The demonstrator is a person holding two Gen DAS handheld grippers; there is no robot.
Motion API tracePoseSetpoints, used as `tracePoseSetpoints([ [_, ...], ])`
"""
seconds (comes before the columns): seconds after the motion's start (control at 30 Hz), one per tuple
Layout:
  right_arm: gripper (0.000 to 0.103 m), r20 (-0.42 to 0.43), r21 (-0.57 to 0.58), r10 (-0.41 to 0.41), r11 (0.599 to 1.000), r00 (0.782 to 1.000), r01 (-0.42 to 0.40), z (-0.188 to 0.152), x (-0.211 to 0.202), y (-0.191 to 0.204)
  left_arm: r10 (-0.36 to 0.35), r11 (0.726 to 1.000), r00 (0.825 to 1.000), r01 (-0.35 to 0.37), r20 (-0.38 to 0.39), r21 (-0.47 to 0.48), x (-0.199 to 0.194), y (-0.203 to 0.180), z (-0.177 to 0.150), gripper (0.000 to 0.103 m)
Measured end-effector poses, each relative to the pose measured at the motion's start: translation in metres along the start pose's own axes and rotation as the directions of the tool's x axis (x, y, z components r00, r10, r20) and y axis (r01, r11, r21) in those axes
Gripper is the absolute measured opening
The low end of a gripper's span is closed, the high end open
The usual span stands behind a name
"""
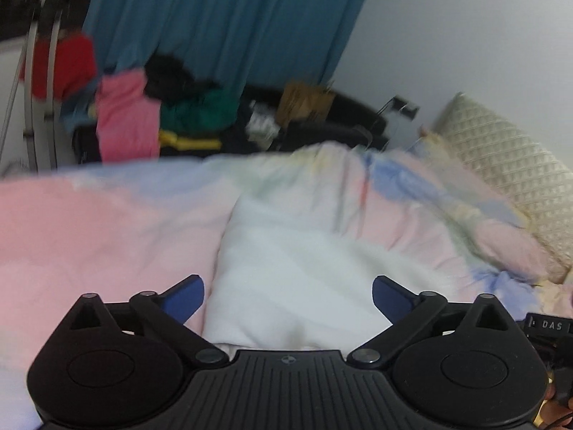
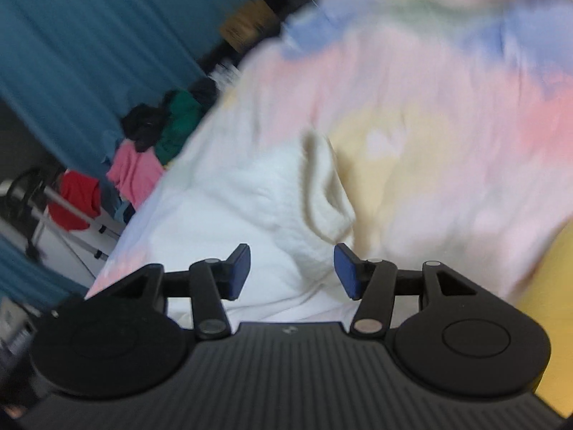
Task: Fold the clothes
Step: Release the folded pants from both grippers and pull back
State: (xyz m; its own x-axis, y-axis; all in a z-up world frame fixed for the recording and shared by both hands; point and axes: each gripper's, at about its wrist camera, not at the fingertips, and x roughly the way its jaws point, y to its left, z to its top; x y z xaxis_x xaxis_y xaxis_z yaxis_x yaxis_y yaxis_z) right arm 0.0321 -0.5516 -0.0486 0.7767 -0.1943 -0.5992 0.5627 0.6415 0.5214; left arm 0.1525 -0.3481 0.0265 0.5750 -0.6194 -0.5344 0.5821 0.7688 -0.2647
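Note:
A white fluffy garment (image 1: 297, 261) lies on a pastel pink, blue and yellow bedspread (image 1: 89, 222). My left gripper (image 1: 288, 299) is open, its blue pads spread wide over the garment's near end. In the right wrist view the same white garment (image 2: 250, 208) lies on the bedspread (image 2: 447, 125), with a cream ribbed cuff (image 2: 326, 193) curling up. My right gripper (image 2: 292, 272) is open just above the garment, holding nothing. Both views are motion-blurred.
A pile of clothes, pink (image 1: 129, 122), green and black, sits beyond the bed by a blue curtain (image 1: 222, 18). A red garment (image 1: 61, 64) hangs on a rack at left. A cream quilted pillow (image 1: 508, 175) lies at right. A yellow surface (image 2: 551, 322) shows at right.

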Motion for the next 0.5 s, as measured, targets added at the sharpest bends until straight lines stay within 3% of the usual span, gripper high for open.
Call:
tracePoseSetpoints([
  [0.1,0.055,0.052,-0.124,0.034,0.992,0.998,-0.027,0.01,-0.039,0.018,0.01,0.998,0.999,-0.013,0.051,0.069,-0.055,-0.033,0.009,0.103],
  [0.23,0.085,0.126,-0.216,0.097,0.974,0.987,-0.068,0.012,-0.096,0.036,0.018,0.989,0.995,-0.032,0.099,0.142,-0.112,-0.071,0.015,0.103],
  [0.33,0.084,0.18,-0.262,0.139,0.961,0.974,-0.089,0.003,-0.132,0.043,0.015,0.987,0.991,-0.035,0.131,0.157,-0.155,-0.09,0.008,0.103],
  [0.5,0.084,0.21,-0.312,0.152,0.946,0.966,-0.082,-0.027,-0.156,0.049,0.008,0.982,0.984,-0.042,0.18,0.184,-0.222,-0.109,-0.02,0.103],
])
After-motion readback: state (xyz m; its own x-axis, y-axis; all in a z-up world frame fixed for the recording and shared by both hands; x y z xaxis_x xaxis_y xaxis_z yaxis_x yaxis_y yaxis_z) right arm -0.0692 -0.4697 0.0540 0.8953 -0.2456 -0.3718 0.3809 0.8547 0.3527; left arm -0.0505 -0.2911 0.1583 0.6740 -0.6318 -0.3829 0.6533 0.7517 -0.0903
